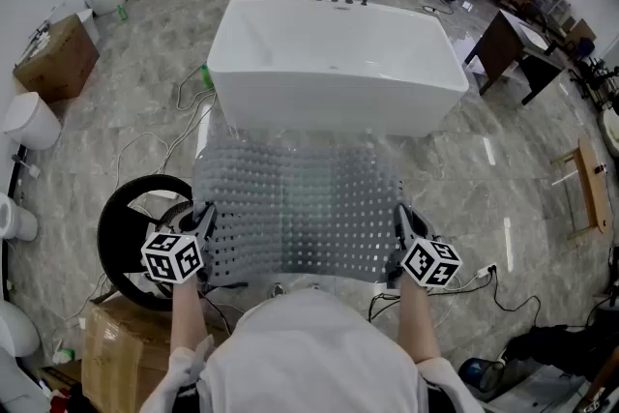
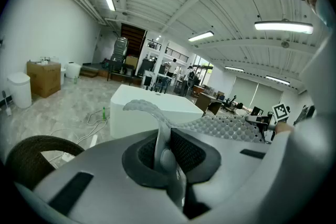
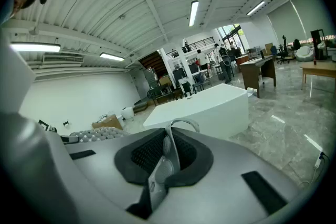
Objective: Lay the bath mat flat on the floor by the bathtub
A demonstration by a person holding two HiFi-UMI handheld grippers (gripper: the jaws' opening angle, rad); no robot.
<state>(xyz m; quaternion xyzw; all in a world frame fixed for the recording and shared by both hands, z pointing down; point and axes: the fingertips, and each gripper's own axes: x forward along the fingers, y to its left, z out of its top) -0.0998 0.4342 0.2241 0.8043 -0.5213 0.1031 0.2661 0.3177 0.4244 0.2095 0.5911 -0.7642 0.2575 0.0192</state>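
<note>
At the bottom of the head view the left tool [image 1: 205, 225] and right tool [image 1: 401, 229] each hold a near corner of the mat [image 1: 300, 208]. Both gripper views show the jaws pinched tight on its thin studded edge. The mat hangs stretched between them, above the floor [image 1: 145, 140], and slopes away toward the tub [image 1: 334, 63] at centre frame. Its far edge looks close to the foot of the tub, though whether it touches the floor there I cannot tell.

The step in hand is probably the lowering. To do it well, hold both corners level and equally taut, so the sheet goes down square to the side of the tub. Let the far edge land first, then bring the near edge down and back so no fold gets trapped. Release only once the corners lie on the floor. The mat is soft and flexible, so uneven tension would likely wrinkle it.

The floor is glossy grey marbled tile, which looks smooth. A black ring [image 1: 126, 227] lies at lower left just beside the mat's left edge, with pale cables [image 1: 184, 126] above it, and both should stay clear of the landing spot. Further off, a green bottle [image 1: 207, 77] stands by the tub's left corner, a cardboard box [image 1: 53, 58] sits at upper left, and desks [image 1: 503, 44] fill the upper right of a large open room.
</note>
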